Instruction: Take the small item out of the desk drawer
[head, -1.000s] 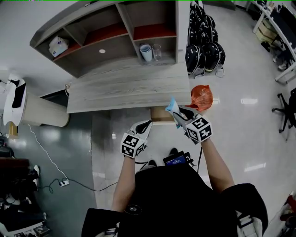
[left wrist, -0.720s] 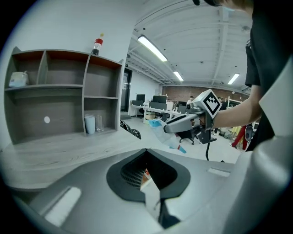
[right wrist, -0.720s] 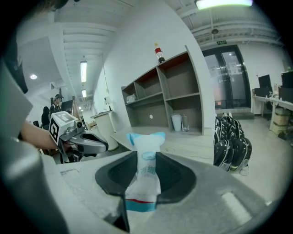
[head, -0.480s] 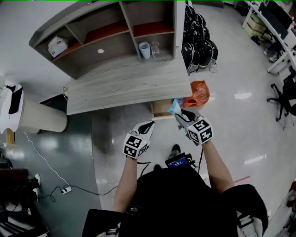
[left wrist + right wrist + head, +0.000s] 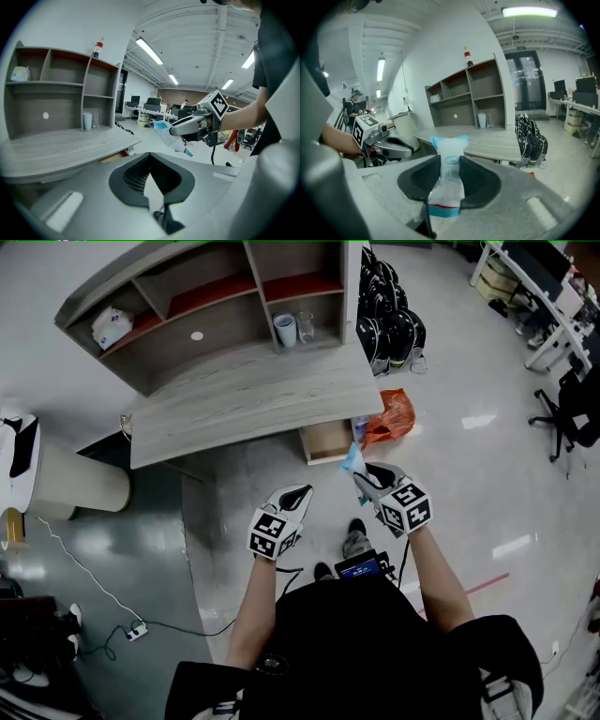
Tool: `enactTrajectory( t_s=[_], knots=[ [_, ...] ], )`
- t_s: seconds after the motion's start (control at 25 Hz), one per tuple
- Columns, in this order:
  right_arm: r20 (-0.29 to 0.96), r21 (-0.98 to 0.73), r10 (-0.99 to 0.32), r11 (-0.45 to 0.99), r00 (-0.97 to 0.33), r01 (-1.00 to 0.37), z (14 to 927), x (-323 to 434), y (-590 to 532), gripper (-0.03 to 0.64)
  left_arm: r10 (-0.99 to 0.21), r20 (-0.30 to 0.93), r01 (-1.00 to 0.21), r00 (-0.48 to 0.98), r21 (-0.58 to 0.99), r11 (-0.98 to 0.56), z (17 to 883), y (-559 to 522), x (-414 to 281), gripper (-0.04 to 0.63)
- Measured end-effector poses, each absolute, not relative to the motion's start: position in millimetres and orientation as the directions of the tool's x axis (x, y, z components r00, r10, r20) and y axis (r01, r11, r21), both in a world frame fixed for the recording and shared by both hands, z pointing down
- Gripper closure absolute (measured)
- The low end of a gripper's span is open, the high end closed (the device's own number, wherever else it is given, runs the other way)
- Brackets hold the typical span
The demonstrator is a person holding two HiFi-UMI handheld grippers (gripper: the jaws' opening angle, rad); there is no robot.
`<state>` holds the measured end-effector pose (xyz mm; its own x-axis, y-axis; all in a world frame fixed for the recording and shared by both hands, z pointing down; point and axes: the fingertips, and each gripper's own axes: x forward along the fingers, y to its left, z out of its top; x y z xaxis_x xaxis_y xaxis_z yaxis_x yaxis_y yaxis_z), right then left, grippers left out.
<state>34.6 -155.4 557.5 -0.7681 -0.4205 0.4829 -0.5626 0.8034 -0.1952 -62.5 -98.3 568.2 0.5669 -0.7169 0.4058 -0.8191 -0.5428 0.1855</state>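
Observation:
My right gripper (image 5: 362,475) is shut on a small white packet with blue ends (image 5: 351,461), held in the air in front of the desk (image 5: 253,399). In the right gripper view the packet (image 5: 451,149) stands upright, pinched between the two dark pads (image 5: 478,180). The wooden drawer (image 5: 328,440) sticks out open under the desk's right end, apart from the packet. My left gripper (image 5: 298,491) hangs beside it at the left, shut and empty; its pads (image 5: 131,180) meet at the tips. From the left gripper view I see the right gripper (image 5: 187,127) with the packet (image 5: 166,133).
A shelf unit (image 5: 187,324) on the desk holds cups (image 5: 286,329) and a white pack (image 5: 110,326). An orange bag (image 5: 387,418) lies on the floor by the drawer, black backpacks (image 5: 389,329) beyond it. A cream round stand (image 5: 70,486) is left; a cable and power strip (image 5: 136,629) cross the floor.
The desk and open drawer have drawn away from both grippers as the person backs off. The right gripper keeps hold of the packet; the left stays shut.

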Motion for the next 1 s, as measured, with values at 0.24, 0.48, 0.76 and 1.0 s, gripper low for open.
enactTrajectory(
  t_s=[0.24, 0.48, 0.76, 1.0],
  knots=[
    [0.48, -0.186, -0.454, 0.783, -0.75, -0.593, 555, 44, -124, 0.491, -0.697, 0.398, -0.796, 0.596, 0.176, -0.58, 565, -74, -53, 0.595],
    [0.471, -0.18, -0.475, 0.773, -0.743, -0.608, 553, 48, -91, 0.491, -0.689, 0.389, -0.782, 0.612, 0.168, -0.6, 564, -49, -46, 0.595],
    [0.461, -0.167, -0.499, 0.763, -0.734, -0.624, 551, 56, -65, 0.491, -0.682, 0.38, -0.771, 0.625, 0.167, -0.614, 563, -25, -38, 0.595],
    [0.453, -0.169, -0.509, 0.757, -0.732, -0.631, 551, 57, -50, 0.492, -0.675, 0.381, -0.764, 0.632, 0.157, -0.626, 564, -15, -35, 0.597]
  ],
)
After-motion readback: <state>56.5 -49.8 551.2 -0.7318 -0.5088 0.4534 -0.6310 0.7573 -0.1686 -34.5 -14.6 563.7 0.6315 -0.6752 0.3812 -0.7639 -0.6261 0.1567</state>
